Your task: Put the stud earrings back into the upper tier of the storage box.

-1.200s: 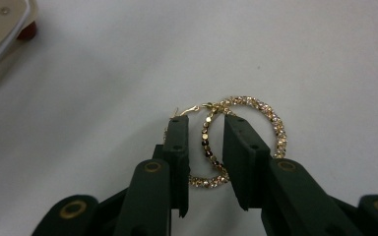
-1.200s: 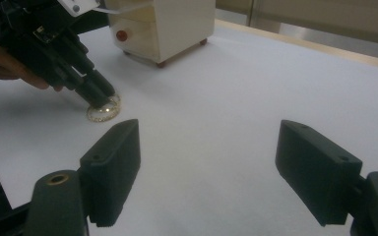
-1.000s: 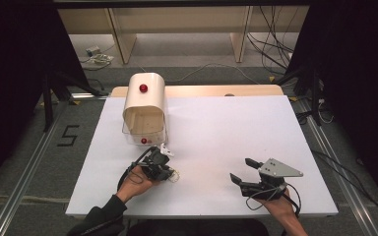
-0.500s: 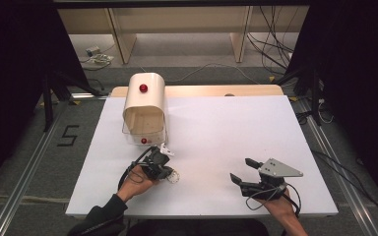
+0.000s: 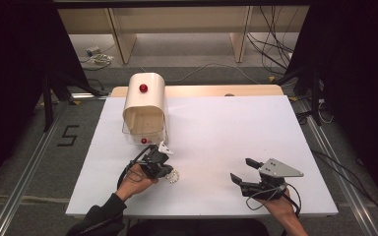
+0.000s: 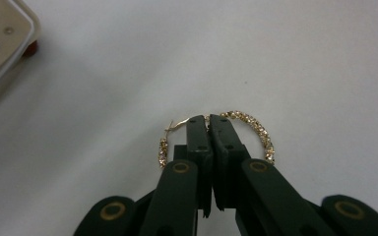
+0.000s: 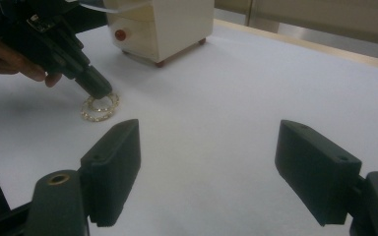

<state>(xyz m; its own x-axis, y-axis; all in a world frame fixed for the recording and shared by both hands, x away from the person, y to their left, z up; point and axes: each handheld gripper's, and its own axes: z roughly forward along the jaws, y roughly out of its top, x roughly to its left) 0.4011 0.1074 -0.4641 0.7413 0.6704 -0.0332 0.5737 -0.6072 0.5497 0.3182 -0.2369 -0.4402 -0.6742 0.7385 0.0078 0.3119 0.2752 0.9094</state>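
— Hand-held gripper on the left [image 6: 209, 120]: how are its jaws seen in the left gripper view?

— They are brought together at the bottom centre of the frame, and the thin gold wire of a hoop earring [image 6: 258, 130] is pinched between their tips. Their closing has only just been completed. The earring's stone-set arc is seen on both sides of the jaws, and its clasp hook is shown just left of them.

— Where is the earring placed in the high view?

— It [image 5: 173, 175] is found at the lower centre-left of the frame, lying on the white table [image 5: 236, 132], right at the tip of the left hand-held gripper [image 5: 163, 169]. In the right gripper view it [image 7: 100, 108] is seen at the left, flat on the table, with the left hand-held gripper [image 7: 98, 91] pressed down onto its far rim.

— And the right hand-held gripper?

— It [image 5: 242, 169] is kept at the lower right of the high view, well apart from the earring. Its jaws are spread wide and nothing is held between them, as is shown at the bottom of the right gripper view [image 7: 206, 167].

— What is seen farther back?

— A cream box [image 5: 145, 105] with a rounded top and red knobs is stood at the upper left of the table, just beyond the left hand-held gripper. In the right gripper view it [image 7: 165, 24] is seen at the top, left of centre.
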